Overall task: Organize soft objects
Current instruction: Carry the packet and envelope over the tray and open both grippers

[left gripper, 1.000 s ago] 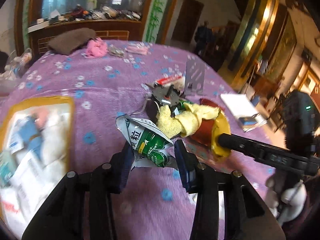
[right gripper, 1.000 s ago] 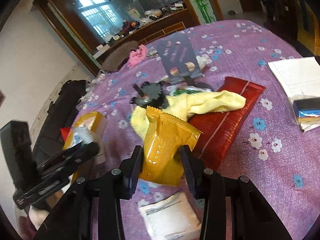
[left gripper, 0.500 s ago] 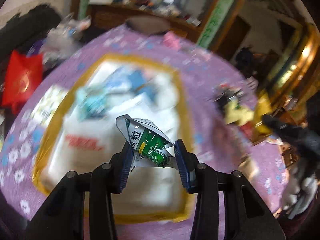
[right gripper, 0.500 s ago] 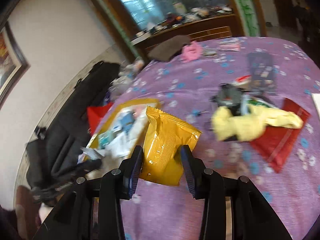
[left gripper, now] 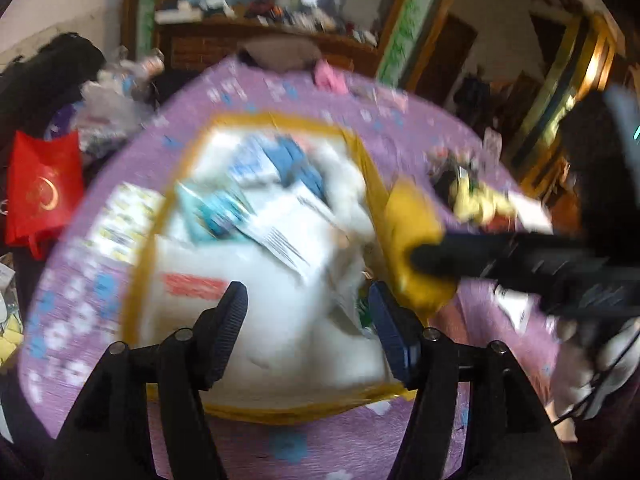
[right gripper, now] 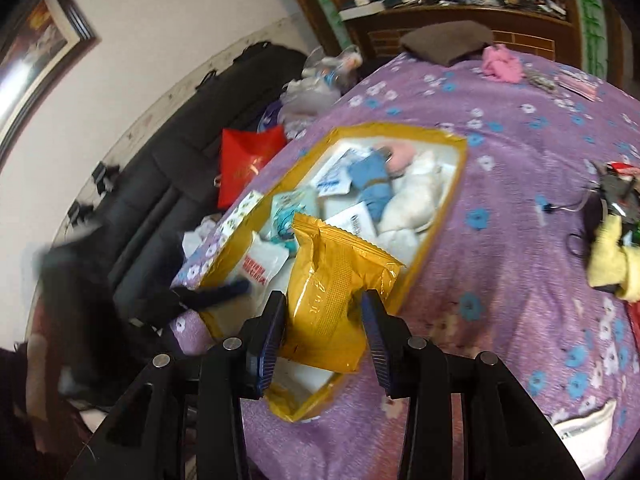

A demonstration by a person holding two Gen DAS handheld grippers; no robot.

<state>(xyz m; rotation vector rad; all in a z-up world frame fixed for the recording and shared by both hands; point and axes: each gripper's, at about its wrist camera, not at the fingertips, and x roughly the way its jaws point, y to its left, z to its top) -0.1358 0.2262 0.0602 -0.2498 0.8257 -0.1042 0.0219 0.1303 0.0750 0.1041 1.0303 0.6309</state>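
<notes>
A yellow-rimmed box (left gripper: 256, 120) (right gripper: 452, 188) full of soft packets sits on the purple flowered table. My left gripper (left gripper: 308, 320) is open above the box; the green and white packet (left gripper: 356, 308) lies blurred by its right finger, among the box's packets. My right gripper (right gripper: 324, 320) is shut on a yellow snack packet (right gripper: 336, 292) and holds it over the box's near end. The right gripper and its yellow packet (left gripper: 416, 248) also show at the right of the left wrist view. The left gripper's fingers (right gripper: 224, 292) show blurred over the box's left corner.
A yellow cloth (right gripper: 612, 264) and a dark gadget (right gripper: 616, 196) lie at the table's right. A pink cloth (right gripper: 502, 66) and a brown cushion (right gripper: 448, 42) lie at the far edge. A red bag (right gripper: 244, 164) and a black sofa (right gripper: 200, 112) stand left of the table.
My left gripper has opened and let go of the green and white packet over the box. My right gripper has carried the yellow packet leftward to above the box.
</notes>
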